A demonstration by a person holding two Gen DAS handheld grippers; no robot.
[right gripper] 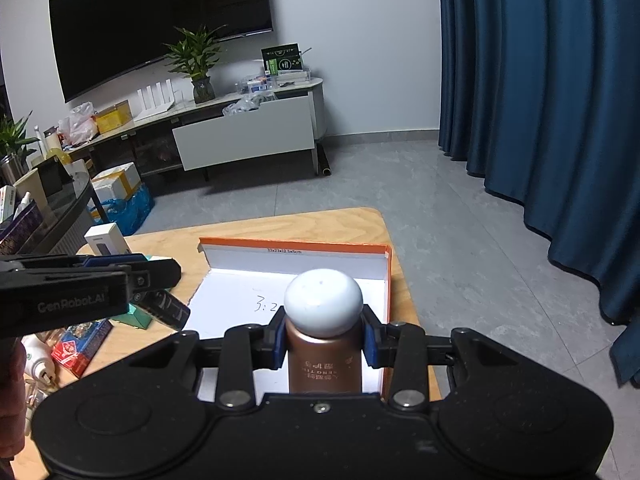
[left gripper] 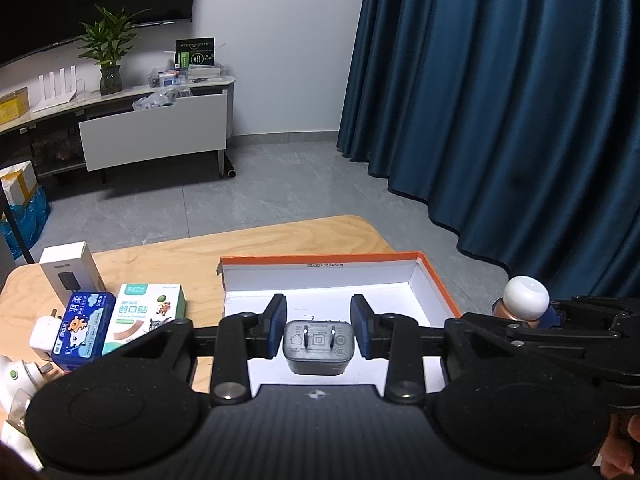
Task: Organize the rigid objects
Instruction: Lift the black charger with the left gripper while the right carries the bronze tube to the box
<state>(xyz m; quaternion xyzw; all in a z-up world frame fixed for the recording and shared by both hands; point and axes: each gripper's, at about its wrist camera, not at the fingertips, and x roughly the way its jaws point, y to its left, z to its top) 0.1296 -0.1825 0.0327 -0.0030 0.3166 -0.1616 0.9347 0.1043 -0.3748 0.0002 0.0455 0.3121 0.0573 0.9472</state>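
Low in the centre of my left view, the dark charger [left gripper: 318,346] sits between my left tongs [left gripper: 318,326], pads apart and not touching it, over the orange-rimmed box [left gripper: 436,280] on the desk [left gripper: 168,264]. My right tongs [right gripper: 324,338] are clamped on the brown bottle [right gripper: 325,360] with its white cap, above the same box. Small cartons [left gripper: 150,312] crowd the lower left.
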